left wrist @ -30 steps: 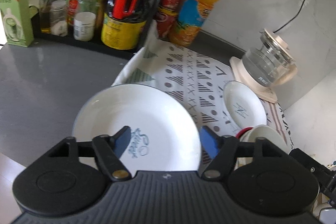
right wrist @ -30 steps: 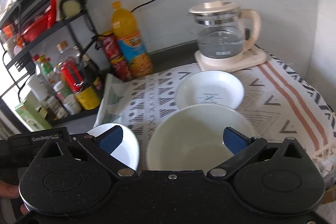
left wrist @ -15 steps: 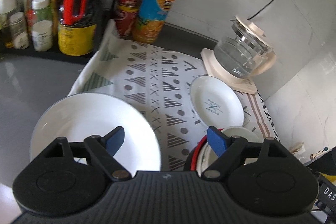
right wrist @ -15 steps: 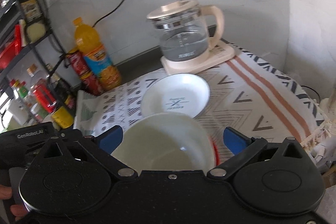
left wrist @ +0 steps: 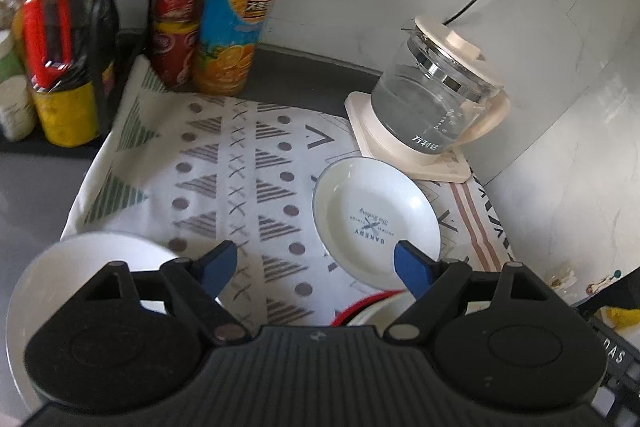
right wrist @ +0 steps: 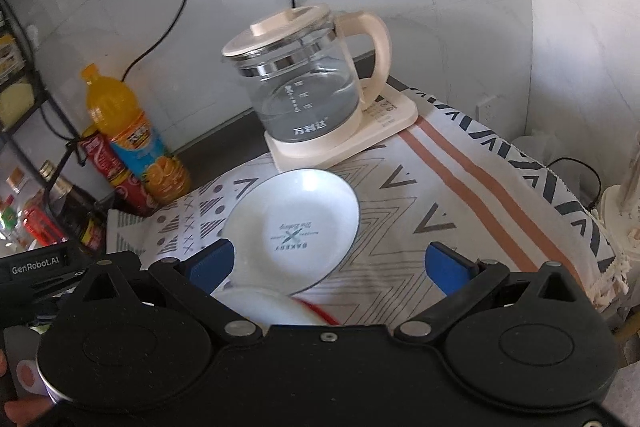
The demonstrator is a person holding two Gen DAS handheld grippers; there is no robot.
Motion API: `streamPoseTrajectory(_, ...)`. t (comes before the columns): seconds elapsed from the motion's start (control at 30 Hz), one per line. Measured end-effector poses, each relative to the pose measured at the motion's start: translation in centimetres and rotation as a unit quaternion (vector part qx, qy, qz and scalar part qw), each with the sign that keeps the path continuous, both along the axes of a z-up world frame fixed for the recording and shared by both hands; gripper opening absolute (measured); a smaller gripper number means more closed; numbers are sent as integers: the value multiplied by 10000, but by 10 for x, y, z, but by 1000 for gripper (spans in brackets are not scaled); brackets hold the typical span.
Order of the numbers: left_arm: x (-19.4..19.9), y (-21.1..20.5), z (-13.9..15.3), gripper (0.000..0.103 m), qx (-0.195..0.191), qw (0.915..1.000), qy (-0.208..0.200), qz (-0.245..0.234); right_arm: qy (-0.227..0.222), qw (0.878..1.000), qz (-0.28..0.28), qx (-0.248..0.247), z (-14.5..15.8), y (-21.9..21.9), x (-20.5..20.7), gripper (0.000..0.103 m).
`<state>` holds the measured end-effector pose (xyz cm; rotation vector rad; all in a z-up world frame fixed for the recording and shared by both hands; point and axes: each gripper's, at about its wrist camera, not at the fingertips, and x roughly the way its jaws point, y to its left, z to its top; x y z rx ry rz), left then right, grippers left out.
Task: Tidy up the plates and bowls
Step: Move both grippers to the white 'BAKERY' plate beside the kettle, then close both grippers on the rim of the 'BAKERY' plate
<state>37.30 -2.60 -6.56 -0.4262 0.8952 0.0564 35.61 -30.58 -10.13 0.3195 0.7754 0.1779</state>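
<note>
A small white plate printed "BAKERY" lies on the patterned cloth in front of the kettle; it also shows in the right wrist view. A large white plate lies at the cloth's left edge, partly under my left gripper. A white bowl with a red rim sits near, mostly hidden; in the right wrist view the bowl is just below my fingers. My left gripper is open and empty above the cloth. My right gripper is open and empty above the small plate's near edge.
A glass kettle on a cream base stands behind the small plate. An orange juice bottle, red cans and sauce bottles line the back left. A wall closes the right side.
Both grippers have swung right and forward. The large plate slid to the lower left of the left view; the bowl dropped under the right gripper. Both stay open.
</note>
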Motion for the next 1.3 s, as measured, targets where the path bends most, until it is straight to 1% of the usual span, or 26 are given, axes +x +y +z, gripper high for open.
streamPoseTrajectory(0.1, 15, -3, -3, 84, -69, 10000, 53, -23, 29, 10000, -30, -70, -2, -3, 11, 102)
streamPoseTrajectory(0.2, 29, -8, -5, 84, -109, 9998, -1, -135, 127, 9999, -44, 7, -5, -8, 22, 99)
streamPoseTrajectory(0.33, 47, -13, -11, 83, -220, 9995, 54, -221, 223, 9997, -41, 44, -11, -14, 35, 96)
streamPoseTrajectory(0.43, 60, -17, -18, 82, -254, 9992, 112, -297, 403, 9991, -73, 106, -19, -18, 47, 89)
streamPoseTrajectory(0.47, 64, -19, -20, 81, -275, 9990, 136, -326, 475, 9988, -67, 126, -22, -18, 52, 88)
streamPoseTrajectory(0.5, 68, -20, -23, 81, -302, 9988, 178, -350, 545, 9984, -45, 164, -25, -19, 55, 88)
streamPoseTrajectory(0.57, 76, -22, -29, 80, -331, 9985, 245, -368, 690, 9972, 45, 295, -32, -19, 63, 83)
streamPoseTrajectory(0.6, 80, -22, -32, 79, -323, 9984, 305, -358, 751, 9965, 95, 349, -35, -18, 67, 82)
streamPoseTrajectory(0.7, 90, -21, -42, 75, -365, 9973, 576, -254, 942, 9947, 187, 380, -44, -16, 78, 79)
streamPoseTrajectory(0.8, 97, -18, -52, 66, -382, 9961, 774, -183, 1095, 9920, 339, 524, -53, -14, 88, 73)
streamPoseTrajectory(0.87, 102, -16, -60, 60, -410, 9950, 894, -146, 1167, 9904, 479, 569, -57, -12, 95, 68)
streamPoseTrajectory(0.9, 104, -15, -64, 59, -447, 9942, 965, -130, 1210, 9897, 544, 546, -60, -10, 99, 66)
streamPoseTrajectory(1.07, 112, -14, -82, 45, -500, 9908, 1254, -103, 1531, 9831, 766, 645, -77, -6, 117, 51)
streamPoseTrajectory(1.2, 118, -14, -96, 36, -541, 9876, 1470, -110, 1686, 9794, 893, 664, -86, -3, 128, 44)
streamPoseTrajectory(1.3, 121, -16, -104, 29, -539, 9848, 1646, -89, 1802, 9758, 1007, 717, -93, 0, 133, 37)
